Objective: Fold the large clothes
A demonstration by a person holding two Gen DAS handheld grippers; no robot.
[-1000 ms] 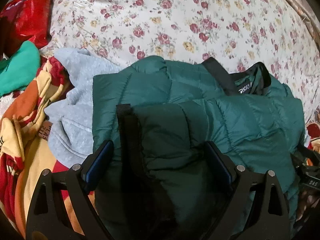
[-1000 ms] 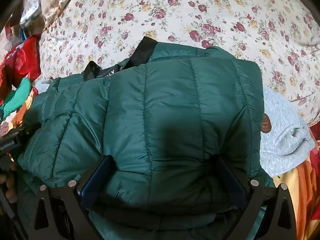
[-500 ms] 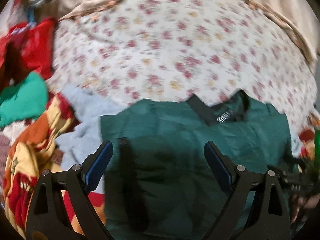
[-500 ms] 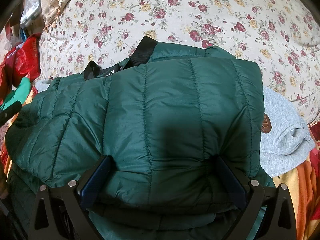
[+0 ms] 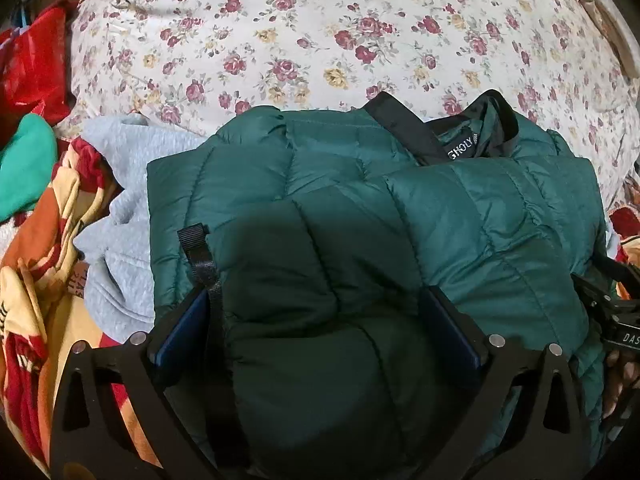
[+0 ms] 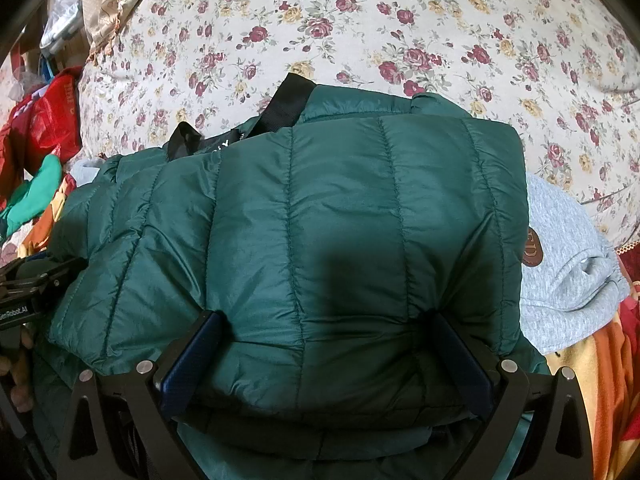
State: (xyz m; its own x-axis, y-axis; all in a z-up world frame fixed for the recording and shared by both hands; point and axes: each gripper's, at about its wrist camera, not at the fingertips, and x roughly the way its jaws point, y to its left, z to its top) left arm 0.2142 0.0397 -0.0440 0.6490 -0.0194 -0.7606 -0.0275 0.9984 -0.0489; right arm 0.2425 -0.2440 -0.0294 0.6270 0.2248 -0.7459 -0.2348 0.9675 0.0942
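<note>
Nearest the left wrist camera, the left gripper (image 5: 320,324) straddles a puffed fold of a dark green quilted jacket (image 5: 460,216); its jaws are opening, the padded fabric bulging between the blue pads (image 5: 182,332), and whether they press on it cannot be told. A black strap (image 5: 200,256) with a rough fastening face runs up beside the left pad.

In the right wrist view the right gripper (image 6: 326,356) is clenched on the near edge of the same jacket (image 6: 340,220), the quilted layers pinched between its two blue pads (image 6: 192,354) and creased at each one. At the far left of that view the other gripper's black frame pokes in, with a person's fingers (image 6: 20,364) just below it.

The jacket lies folded in a thick stack on the bed, one half laid over the other — its black collar band (image 5: 404,128) and a lettered neck label (image 5: 460,146) show at the far end. A grey sweatshirt (image 5: 116,216) lies beneath and beside it, sticking out on the left in the left view and on the right in the right view, where a round brown patch (image 6: 532,252) shows. An orange, red and yellow patterned blanket (image 5: 36,280) spreads under both garments.

Farther off lie a bright green garment (image 5: 24,164) and a red plastic bag (image 5: 36,68) — and beyond them stretches a cream bedsheet with red and yellow roses (image 5: 320,32), covering the bed to its far edge.
</note>
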